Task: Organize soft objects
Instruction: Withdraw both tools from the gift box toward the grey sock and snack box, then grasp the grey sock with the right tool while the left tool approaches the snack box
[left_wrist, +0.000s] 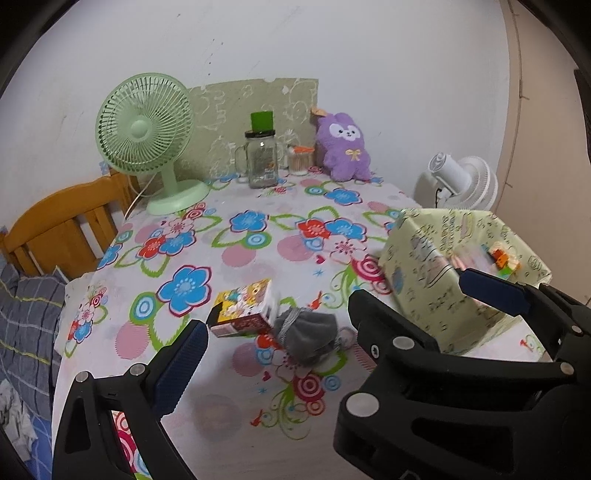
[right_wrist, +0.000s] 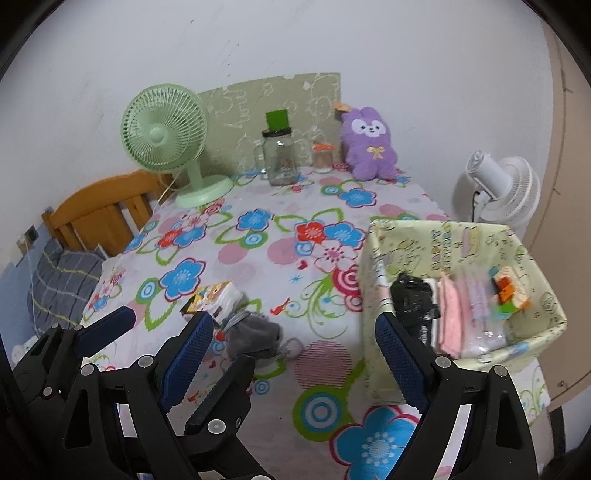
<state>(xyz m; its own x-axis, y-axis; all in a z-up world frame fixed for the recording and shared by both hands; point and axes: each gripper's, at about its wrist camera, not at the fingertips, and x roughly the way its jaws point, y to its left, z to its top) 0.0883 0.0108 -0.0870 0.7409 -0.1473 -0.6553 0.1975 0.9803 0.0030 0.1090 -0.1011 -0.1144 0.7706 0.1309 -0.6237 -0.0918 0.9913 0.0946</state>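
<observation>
A grey drawstring pouch (left_wrist: 310, 336) (right_wrist: 255, 332) lies on the floral tablecloth beside a small colourful packet (left_wrist: 243, 306) (right_wrist: 214, 295). My left gripper (left_wrist: 291, 328) is open, just short of the pouch and holding nothing. My right gripper (right_wrist: 293, 321) (left_wrist: 410, 286) is open too and empty, and its left finger crosses between the left gripper's fingers (right_wrist: 107, 328). To the right stands a pale green basket (left_wrist: 424, 280) (right_wrist: 443, 225) holding a black item (right_wrist: 413, 302), folded pink cloths (right_wrist: 452, 314) and a block toy (right_wrist: 506, 291). A purple plush (left_wrist: 345, 147) (right_wrist: 369, 144) sits at the back.
At the back of the table stand a green fan (left_wrist: 144, 136) (right_wrist: 166, 129), a glass jar mug (left_wrist: 262, 158) and a small swab jar (left_wrist: 299, 160). A white fan (left_wrist: 461, 181) stands off the right edge. A wooden headboard (left_wrist: 66, 221) and bedding lie left.
</observation>
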